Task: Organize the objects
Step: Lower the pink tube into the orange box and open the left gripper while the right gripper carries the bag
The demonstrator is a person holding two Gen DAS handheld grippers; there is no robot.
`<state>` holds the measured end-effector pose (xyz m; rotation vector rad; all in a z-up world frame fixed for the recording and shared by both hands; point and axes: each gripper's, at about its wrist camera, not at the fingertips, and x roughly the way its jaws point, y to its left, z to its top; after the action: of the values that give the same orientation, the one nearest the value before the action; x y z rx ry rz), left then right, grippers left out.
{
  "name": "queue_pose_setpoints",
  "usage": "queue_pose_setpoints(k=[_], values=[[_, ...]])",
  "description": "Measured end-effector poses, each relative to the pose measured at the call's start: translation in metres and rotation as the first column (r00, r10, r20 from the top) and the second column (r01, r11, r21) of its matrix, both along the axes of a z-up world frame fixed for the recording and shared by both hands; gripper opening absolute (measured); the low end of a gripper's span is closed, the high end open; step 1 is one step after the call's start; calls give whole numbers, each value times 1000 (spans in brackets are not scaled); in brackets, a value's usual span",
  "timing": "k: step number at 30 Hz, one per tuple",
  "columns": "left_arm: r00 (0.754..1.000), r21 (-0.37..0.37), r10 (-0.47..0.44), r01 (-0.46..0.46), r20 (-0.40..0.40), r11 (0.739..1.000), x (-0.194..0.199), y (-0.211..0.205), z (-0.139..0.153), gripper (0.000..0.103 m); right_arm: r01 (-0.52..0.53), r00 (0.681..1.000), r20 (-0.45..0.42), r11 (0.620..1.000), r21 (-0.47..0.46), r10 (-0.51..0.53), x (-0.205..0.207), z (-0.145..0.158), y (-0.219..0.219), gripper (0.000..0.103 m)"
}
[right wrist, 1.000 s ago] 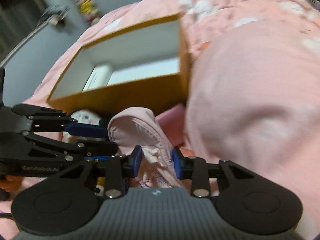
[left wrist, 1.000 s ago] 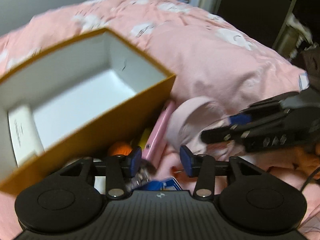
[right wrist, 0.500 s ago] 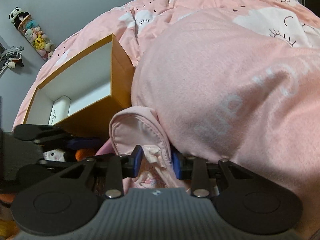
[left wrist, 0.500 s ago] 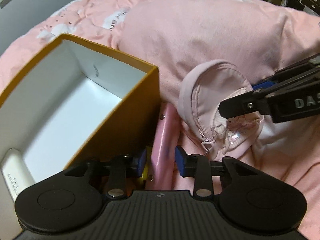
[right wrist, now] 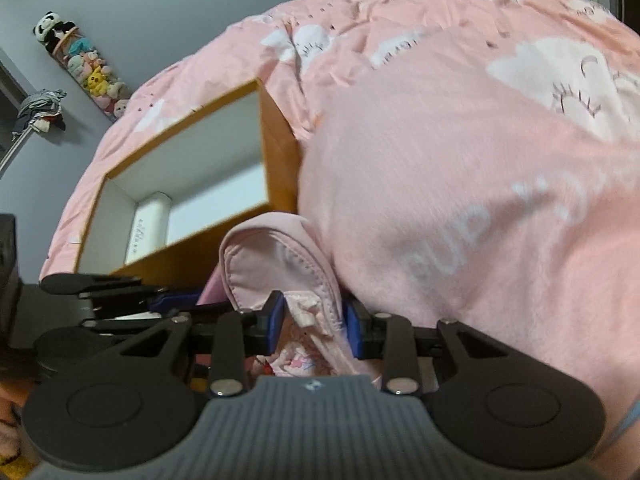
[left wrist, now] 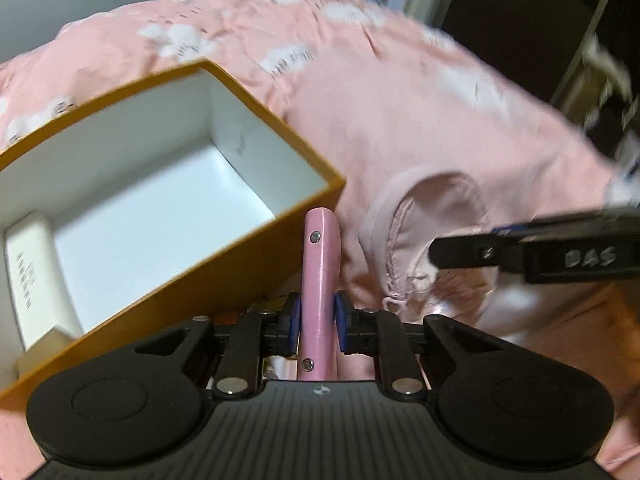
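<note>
The pink bar [left wrist: 320, 292] is clamped in the left gripper [left wrist: 317, 318] beside the open box [left wrist: 224, 280], ready, I judge, to go in, while the right gripper [right wrist: 315, 326] pinches the pink pouch [right wrist: 280, 264].

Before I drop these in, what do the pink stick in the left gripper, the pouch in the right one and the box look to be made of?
Pink stick: hard, probably plastic or painted metal; soft sheen, two small metal rivets. Pouch: soft woven fabric, matte; stitched seams, zipper, printed lining. Box: stiff cardboard, mustard outside, plain white inside; crisp thin walls.
</note>
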<state>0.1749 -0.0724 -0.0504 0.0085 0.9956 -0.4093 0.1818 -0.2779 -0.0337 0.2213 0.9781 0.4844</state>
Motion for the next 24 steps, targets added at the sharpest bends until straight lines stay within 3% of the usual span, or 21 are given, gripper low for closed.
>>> queue_pose_setpoints(k=[6, 10, 13, 16, 20, 24], values=[[989, -177, 124, -108, 83, 978, -17, 42, 59, 20, -42, 993, 114, 999, 32, 39, -6, 52, 7, 34], [957, -261, 248, -204, 149, 944, -9, 76, 94, 20, -89, 980, 186, 991, 103, 69, 8, 89, 24, 34], [925, -302, 350, -294, 150, 907, 8, 102, 100, 20, -127, 965, 248, 982, 140, 89, 24, 108, 51, 34], [903, -334, 422, -374, 80, 865, 29, 126, 87, 20, -149, 962, 249, 979, 137, 112, 46, 108, 81, 34], [877, -331, 473, -471, -79, 818, 51, 146, 44, 20, -133, 982, 146, 987, 90, 119, 79, 74, 117, 34], [823, -329, 518, -569, -235, 754, 60, 161, 1, 19, -135, 988, 77, 990, 46, 131, 92, 43, 133, 34]])
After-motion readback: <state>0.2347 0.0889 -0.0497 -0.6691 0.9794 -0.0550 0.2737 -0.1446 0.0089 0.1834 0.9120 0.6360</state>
